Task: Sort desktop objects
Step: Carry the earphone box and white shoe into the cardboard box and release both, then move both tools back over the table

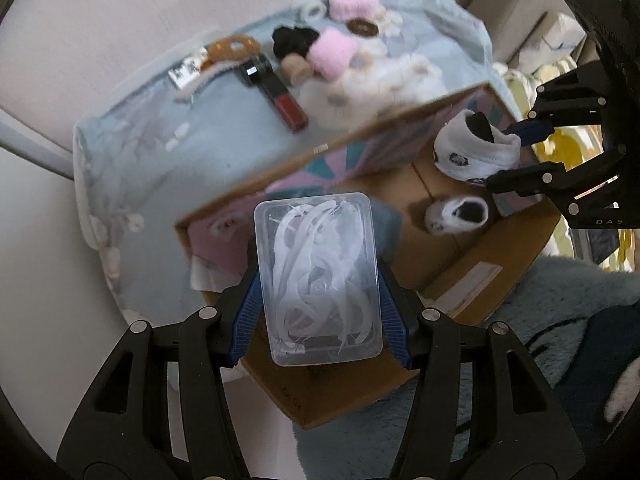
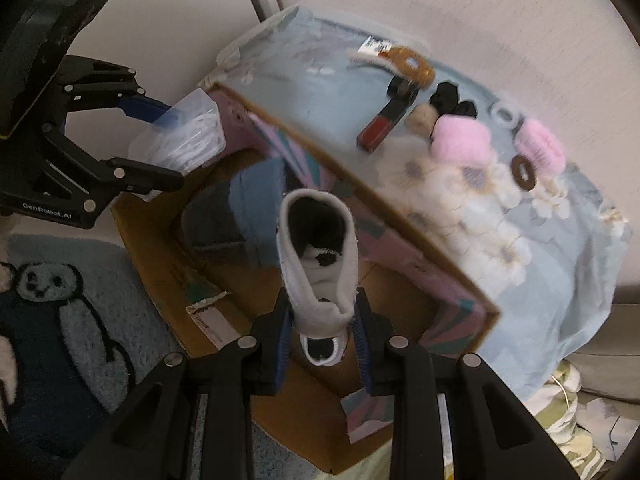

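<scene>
A clear plastic box (image 1: 318,280) filled with white floss picks is gripped between the blue-padded fingers of the left gripper (image 1: 318,300), which is closed against its two long sides; the box is held above the open cardboard box (image 1: 460,248). In the right wrist view the same plastic box (image 2: 180,136) is seen clamped in the left gripper (image 2: 160,148) over the far corner of the cardboard box (image 2: 152,240). A rolled white sock (image 2: 318,256) with a dark interior is pinched at its lower end by the right gripper (image 2: 320,328), whose fingers are drawn narrow around it, and it is held over the carton's interior. From the left wrist view the sock (image 1: 476,148) is seen held by the right gripper (image 1: 516,152) above the carton's far wall. A second rolled sock (image 1: 456,214) is lying on the carton floor, and a blue cloth item (image 2: 248,208) is resting inside the carton against its patterned wall. Beside the carton, a table covered with a pale blue floral cloth (image 1: 160,140) is seen, on which a red lipstick tube (image 1: 276,92), two fluffy pink hair ties (image 1: 332,54), a black scrunchie (image 1: 292,40) and a brown hair clip (image 1: 234,46) are lying near one another. A blue rug with a panda figure (image 2: 44,292) is visible on the floor beside the carton.
</scene>
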The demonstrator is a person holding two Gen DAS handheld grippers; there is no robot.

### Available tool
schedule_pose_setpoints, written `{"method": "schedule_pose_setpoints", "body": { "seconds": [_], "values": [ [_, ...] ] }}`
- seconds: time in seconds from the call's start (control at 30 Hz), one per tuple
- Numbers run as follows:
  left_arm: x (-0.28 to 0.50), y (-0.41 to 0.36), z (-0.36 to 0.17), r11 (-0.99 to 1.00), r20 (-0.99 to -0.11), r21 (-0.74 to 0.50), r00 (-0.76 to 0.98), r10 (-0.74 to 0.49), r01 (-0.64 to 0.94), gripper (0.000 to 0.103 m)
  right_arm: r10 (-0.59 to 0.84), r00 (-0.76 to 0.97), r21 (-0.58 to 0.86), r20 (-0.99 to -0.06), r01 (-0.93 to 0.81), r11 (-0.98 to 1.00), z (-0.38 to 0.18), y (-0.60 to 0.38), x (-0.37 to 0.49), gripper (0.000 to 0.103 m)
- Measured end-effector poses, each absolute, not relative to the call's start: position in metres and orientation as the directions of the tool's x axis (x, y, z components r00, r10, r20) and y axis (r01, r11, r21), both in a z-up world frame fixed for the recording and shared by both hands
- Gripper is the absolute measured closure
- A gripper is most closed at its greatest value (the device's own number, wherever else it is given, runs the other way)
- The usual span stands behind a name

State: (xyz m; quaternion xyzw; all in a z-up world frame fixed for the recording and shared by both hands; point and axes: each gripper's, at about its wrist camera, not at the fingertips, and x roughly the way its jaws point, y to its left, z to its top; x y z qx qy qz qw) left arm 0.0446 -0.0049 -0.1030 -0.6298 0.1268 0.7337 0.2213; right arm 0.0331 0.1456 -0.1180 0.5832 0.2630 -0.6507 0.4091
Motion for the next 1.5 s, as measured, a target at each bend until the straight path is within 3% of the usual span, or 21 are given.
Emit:
{"method": "schedule_pose_setpoints", "body": {
  "seconds": [0.6, 0.67, 0.7, 0.73, 0.77, 0.83, 0.9, 1.0, 1.07, 1.33, 1.5],
  "values": [
    [0.041, 0.002, -0.121, -0.866, -0.987, -0.068, -0.091, 0.129, -0.495, 0.051, -0.199, 0.032, 0.136, -0.98, 0.833, -0.536, -0.135, 0.148, 0.031, 0.077],
    [0.037, 0.001, -0.123, -0.88, -0.988, -0.076, -0.083, 0.129, -0.468, 0.044, -0.192, 0.031, 0.132, -0.981, 0.832, -0.539, -0.138, 0.148, 0.03, 0.075],
    [0.035, -0.001, -0.124, -0.89, -0.989, -0.083, -0.074, 0.13, -0.449, 0.035, -0.192, 0.036, 0.137, -0.981, 0.828, -0.544, -0.139, 0.148, 0.029, 0.071],
    [0.034, -0.003, -0.125, -0.899, -0.989, -0.087, -0.069, 0.129, -0.43, 0.01, -0.193, 0.047, 0.148, -0.98, 0.822, -0.55, -0.141, 0.149, 0.029, 0.06],
    [0.033, -0.004, -0.124, -0.905, -0.989, -0.091, -0.071, 0.132, -0.417, 0.001, -0.199, 0.061, 0.164, -0.978, 0.814, -0.557, -0.142, 0.15, 0.028, 0.052],
    [0.034, -0.007, -0.119, -0.906, -0.983, -0.113, -0.088, 0.162, -0.408, 0.0, -0.214, 0.078, 0.19, -0.974, 0.796, -0.575, -0.143, 0.153, 0.026, 0.024],
    [0.034, -0.007, -0.116, -0.906, -0.981, -0.112, -0.098, 0.165, -0.409, 0.0, -0.228, 0.089, 0.211, -0.97, 0.778, -0.592, -0.143, 0.155, 0.024, 0.017],
    [0.036, -0.006, -0.111, -0.902, -0.98, -0.097, -0.116, 0.16, -0.42, 0.0, -0.254, 0.082, 0.223, -0.964, 0.771, -0.597, -0.141, 0.157, 0.023, 0.016],
    [0.038, -0.006, -0.109, -0.899, -0.978, -0.11, -0.116, 0.175, -0.424, 0.0, -0.253, 0.073, 0.214, -0.965, 0.776, -0.593, -0.14, 0.157, 0.023, 0.0],
    [0.041, -0.006, -0.094, -0.893, -0.969, -0.107, -0.156, 0.192, -0.436, 0.0, -0.32, 0.074, 0.259, -0.945, 0.765, -0.589, -0.119, 0.158, 0.021, 0.0],
    [0.044, -0.007, -0.074, -0.88, -0.945, -0.019, -0.279, 0.171, -0.474, 0.0, -0.332, -0.017, 0.19, -0.943, 0.792, -0.58, -0.098, 0.159, 0.021, 0.0]
  ]
}}
